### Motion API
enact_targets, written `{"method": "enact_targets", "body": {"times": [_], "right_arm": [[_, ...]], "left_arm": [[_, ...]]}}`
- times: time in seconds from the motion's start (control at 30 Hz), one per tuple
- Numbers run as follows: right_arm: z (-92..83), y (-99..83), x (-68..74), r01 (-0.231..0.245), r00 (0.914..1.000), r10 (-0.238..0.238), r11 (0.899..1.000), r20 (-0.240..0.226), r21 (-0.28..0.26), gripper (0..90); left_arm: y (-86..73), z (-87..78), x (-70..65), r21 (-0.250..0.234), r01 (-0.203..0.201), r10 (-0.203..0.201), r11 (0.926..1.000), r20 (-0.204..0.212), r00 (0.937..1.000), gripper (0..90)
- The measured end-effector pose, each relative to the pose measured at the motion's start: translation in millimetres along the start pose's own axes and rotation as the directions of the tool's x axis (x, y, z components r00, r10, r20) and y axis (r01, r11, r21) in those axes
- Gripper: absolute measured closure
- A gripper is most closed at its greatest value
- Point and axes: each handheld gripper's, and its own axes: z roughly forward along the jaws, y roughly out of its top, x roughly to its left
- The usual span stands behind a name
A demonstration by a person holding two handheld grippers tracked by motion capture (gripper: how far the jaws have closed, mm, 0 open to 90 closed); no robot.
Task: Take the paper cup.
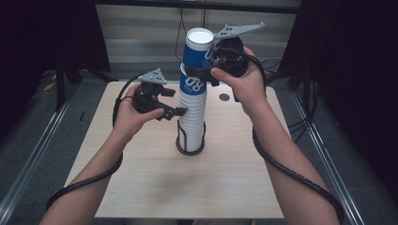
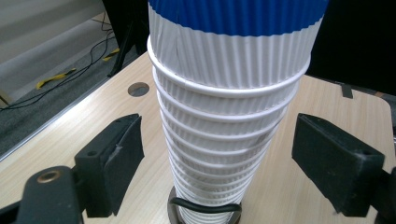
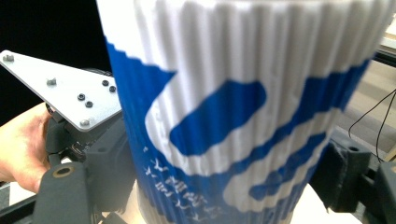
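So the right gripper (image 1: 206, 70) is clamped on the top cup (image 1: 197, 49), stack (image 1: 192, 112) upright at 6 o'clock below; left gripper (image 1: 176, 103) gapes around it.

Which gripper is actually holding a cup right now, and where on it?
The right gripper is shut on the top cup, gripping its ribbed side wall low down. The left gripper holds nothing: its jaws stand open on either side of the stack.
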Motion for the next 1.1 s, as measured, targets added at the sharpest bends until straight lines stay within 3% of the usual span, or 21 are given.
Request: {"method": "enact_targets", "body": {"times": [0.7,1.1], "right_arm": [[-11.5,4.1,0.9,0.015,0.9999,-0.015,1.0,-0.001,-0.008,19.9],[-22.2,1.5,-8.2,0.001,0.9997,0.0,1.0,0.024,-0.007,19.9]], "left_arm": [[-6.6,-0.3,1.4,0.011,0.01,-0.01,0.9999,0.002,0.9999,16.3],[-5.5,1.7,0.9,0.015,0.008,-0.009,0.9999,0.006,0.9999,16.4]]}}
